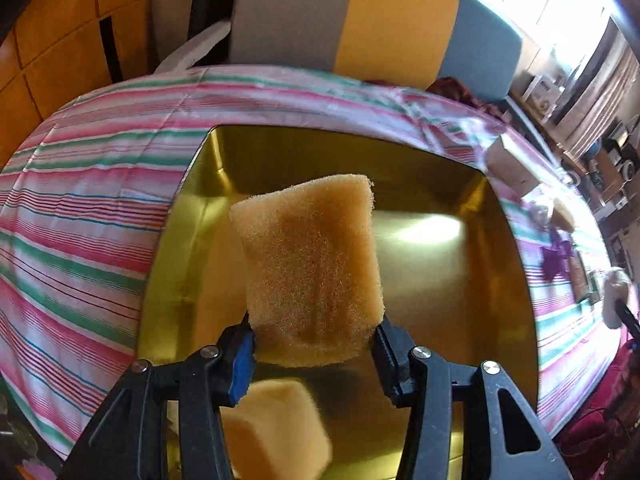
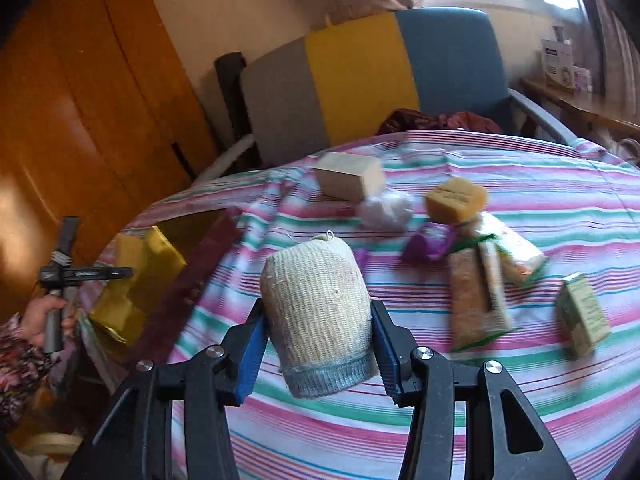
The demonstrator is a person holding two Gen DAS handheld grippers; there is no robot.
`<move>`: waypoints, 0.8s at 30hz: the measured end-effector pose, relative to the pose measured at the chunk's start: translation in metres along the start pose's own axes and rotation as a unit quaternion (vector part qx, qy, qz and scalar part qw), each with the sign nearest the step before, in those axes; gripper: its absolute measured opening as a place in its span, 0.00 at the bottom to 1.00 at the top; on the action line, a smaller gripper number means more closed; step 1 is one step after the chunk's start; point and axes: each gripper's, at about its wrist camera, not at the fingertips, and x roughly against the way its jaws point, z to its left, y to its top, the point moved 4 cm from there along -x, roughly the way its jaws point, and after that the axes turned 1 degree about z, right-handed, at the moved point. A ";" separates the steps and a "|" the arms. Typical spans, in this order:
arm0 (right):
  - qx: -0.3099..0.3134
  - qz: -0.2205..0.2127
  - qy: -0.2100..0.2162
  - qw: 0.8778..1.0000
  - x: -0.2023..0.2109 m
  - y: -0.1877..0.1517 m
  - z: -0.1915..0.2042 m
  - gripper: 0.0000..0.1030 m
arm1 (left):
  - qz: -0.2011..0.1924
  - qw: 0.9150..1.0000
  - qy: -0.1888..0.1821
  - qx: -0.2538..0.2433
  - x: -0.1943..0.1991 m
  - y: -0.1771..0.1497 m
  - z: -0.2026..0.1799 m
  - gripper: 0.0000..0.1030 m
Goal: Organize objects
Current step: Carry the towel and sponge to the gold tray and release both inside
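Note:
My left gripper (image 1: 316, 344) is shut on the lower end of an orange-yellow sponge (image 1: 312, 272) and holds it above the inside of a shiny gold box (image 1: 460, 280). A paler yellow block (image 1: 276, 428) shows blurred under the fingers; I cannot tell whether it is a second sponge or a reflection. My right gripper (image 2: 320, 344) is shut on a cream woven scrub mitt (image 2: 316, 312) with a grey-blue cuff, lifted over the striped tablecloth (image 2: 480, 400). In the right wrist view the gold box (image 2: 136, 280) sits at the table's left end, with the left gripper (image 2: 100, 273) over it.
On the cloth beyond the mitt lie a pale soap block (image 2: 348, 176), a white plastic wad (image 2: 384, 204), a yellow bar (image 2: 456, 198), a purple wrapper (image 2: 428, 242), two clear packets (image 2: 476, 300) and a green carton (image 2: 584, 316). A grey, yellow and blue chair (image 2: 360, 80) stands behind the table. A hand (image 2: 40, 320) grips the left tool.

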 end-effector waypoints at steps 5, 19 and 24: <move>0.010 -0.010 0.050 0.999 -0.005 0.005 0.046 0.48 | 0.029 0.999 0.023 0.004 -0.014 0.001 0.019 0.49; 0.025 0.022 0.148 0.988 -0.048 -0.013 0.134 0.49 | 0.019 0.998 0.044 0.028 0.012 -0.013 0.033 0.66; 0.021 0.036 0.166 0.985 -0.062 -0.021 0.153 0.49 | -0.063 0.994 0.015 0.083 0.045 -0.024 0.042 0.66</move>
